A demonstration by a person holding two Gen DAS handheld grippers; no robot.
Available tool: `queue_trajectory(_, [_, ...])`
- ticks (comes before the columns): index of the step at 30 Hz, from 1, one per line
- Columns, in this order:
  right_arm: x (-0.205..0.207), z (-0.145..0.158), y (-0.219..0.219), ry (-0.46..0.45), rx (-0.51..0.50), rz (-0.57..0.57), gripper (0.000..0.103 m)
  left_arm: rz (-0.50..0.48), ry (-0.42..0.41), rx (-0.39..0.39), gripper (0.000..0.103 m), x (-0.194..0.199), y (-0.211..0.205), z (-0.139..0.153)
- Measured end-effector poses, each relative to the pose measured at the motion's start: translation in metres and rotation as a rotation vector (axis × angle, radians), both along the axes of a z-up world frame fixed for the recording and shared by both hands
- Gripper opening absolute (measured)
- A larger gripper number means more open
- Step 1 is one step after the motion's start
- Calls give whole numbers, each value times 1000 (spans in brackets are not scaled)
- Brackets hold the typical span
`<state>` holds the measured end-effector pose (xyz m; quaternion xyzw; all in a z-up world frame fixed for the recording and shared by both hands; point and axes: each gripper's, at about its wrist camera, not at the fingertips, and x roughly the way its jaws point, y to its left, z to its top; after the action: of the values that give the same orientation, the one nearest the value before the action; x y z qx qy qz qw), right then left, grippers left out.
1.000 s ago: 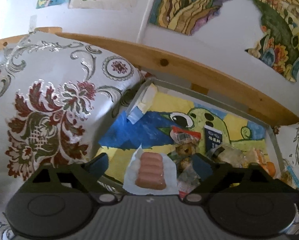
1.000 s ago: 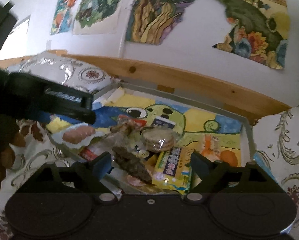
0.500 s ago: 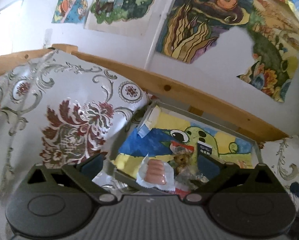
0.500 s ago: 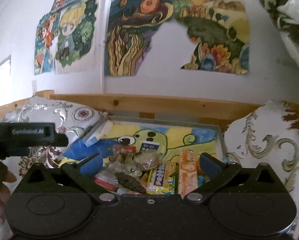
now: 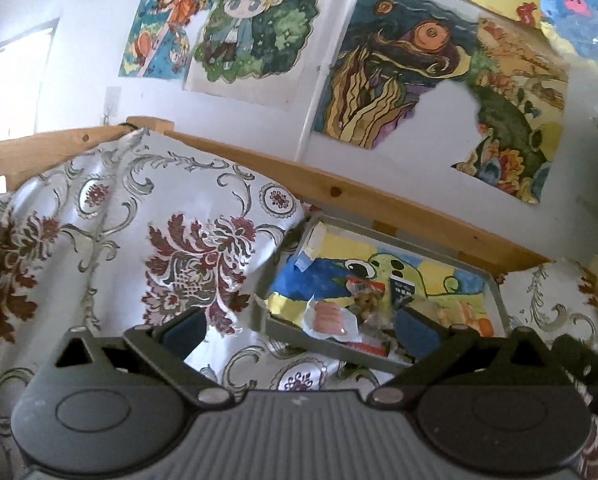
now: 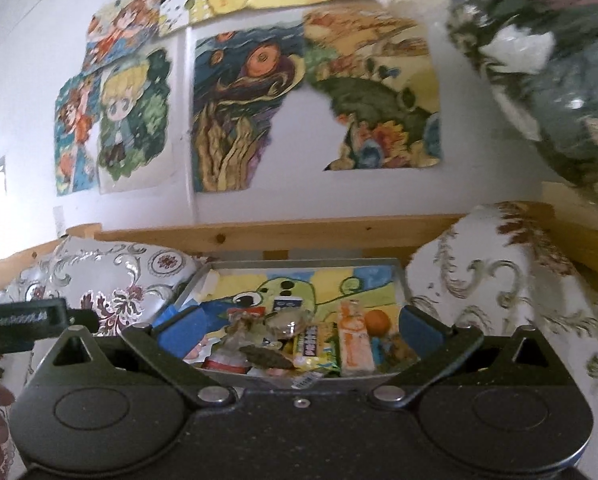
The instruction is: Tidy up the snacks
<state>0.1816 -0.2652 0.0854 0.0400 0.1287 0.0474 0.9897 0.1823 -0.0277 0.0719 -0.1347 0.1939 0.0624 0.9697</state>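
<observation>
Setting: a lived-in home room, likely a bedroom or sitting corner. Evidence: white wall point(image 6: 259, 208) taped with hand-coloured drawings, among them a blond cartoon-child picture point(image 5: 255, 24) and a torn swirling landscape point(image 5: 419, 76); pale wooden rail point(image 5: 379, 196) running along the wall; brocade cushions point(image 5: 139, 232) with dark red floral motifs; a shallow grey tray point(image 6: 299, 265) lined with a painted sheet, packed with wrapped snacks point(image 6: 315, 348).

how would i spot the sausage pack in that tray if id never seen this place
Find the grey tray with the cartoon lining, wedged between two floral cushions below the wooden rail. The sausage pack lies at its front left corner. It is the only one showing plump pink links on a white wrapper.
</observation>
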Motion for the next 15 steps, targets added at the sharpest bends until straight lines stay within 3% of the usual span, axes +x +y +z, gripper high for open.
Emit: queue_trajectory(15, [-66, -16, 4, 17, -15, -40, 102, -30, -39, 86, 103, -68, -2, -11])
